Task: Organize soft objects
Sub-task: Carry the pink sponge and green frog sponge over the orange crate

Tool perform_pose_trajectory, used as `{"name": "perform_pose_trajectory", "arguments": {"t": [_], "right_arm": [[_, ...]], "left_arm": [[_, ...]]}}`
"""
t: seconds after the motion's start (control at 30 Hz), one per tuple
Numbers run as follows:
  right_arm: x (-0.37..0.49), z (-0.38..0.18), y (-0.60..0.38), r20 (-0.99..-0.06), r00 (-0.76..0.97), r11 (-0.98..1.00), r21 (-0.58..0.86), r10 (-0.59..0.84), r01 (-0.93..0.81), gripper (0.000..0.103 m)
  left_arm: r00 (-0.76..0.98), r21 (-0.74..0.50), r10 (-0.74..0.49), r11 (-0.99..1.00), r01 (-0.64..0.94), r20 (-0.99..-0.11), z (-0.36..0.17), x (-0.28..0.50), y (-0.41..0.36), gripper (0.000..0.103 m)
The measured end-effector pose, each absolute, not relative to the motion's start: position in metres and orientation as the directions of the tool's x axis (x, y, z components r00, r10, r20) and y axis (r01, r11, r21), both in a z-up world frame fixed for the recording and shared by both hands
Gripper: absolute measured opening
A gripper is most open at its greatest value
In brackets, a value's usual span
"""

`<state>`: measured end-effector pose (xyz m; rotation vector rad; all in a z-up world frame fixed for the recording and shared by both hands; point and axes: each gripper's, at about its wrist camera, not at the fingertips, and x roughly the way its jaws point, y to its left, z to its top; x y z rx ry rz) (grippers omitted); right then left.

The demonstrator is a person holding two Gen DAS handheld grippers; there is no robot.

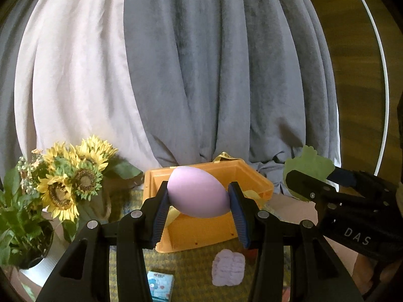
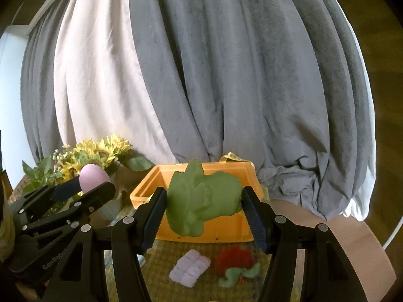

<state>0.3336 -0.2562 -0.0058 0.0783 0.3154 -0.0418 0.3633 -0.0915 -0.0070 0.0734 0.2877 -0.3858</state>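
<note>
My left gripper point(image 1: 199, 211) is shut on a soft lilac egg point(image 1: 199, 192) and holds it above the near side of an orange bin point(image 1: 252, 176). My right gripper point(image 2: 204, 216) is shut on a soft green animal toy point(image 2: 201, 198) and holds it above the same bin point(image 2: 143, 188). The right gripper also shows at the right of the left wrist view point(image 1: 320, 176), with the green toy point(image 1: 309, 166) in it. The left gripper shows at the left of the right wrist view point(image 2: 85, 186), with the egg point(image 2: 92, 176) in it. A lilac pad point(image 1: 228, 268) point(image 2: 190, 268) and a red and green soft toy point(image 2: 236, 264) lie on the mat in front of the bin.
A vase of sunflowers point(image 1: 73, 176) point(image 2: 95, 153) stands left of the bin. A small blue packet point(image 1: 160, 284) lies on the woven mat point(image 1: 191, 269). Grey and white curtains point(image 1: 201, 75) hang behind. Yellow cloth point(image 1: 173, 214) lies inside the bin.
</note>
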Motion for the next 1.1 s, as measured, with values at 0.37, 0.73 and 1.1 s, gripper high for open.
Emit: {"name": "perform_pose_trajectory", "arguments": {"t": [0.37,0.73,1.1], "right_arm": [[0.367,0.002,-0.258,-0.299,0.954,0.997,0.056,-0.026,0.045,0.062],[0.419,0.006,-0.273,-0.325,0.946,0.995,0.091,-0.017,0.050,0.062],[0.474,-0.008,-0.280,-0.420,0.907,0.994,0.087,-0.029,0.071,0.062]], "left_arm": [[0.889,0.025,-0.362,0.923,0.384,-0.279,0.002,0.399,-0.096,0.046],[0.896,0.032,-0.341,0.931,0.364,-0.283,0.009,0.442,-0.103,0.046],[0.869,0.022,-0.324,0.934,0.358,-0.375,-0.007,0.501,-0.114,0.046]]}}
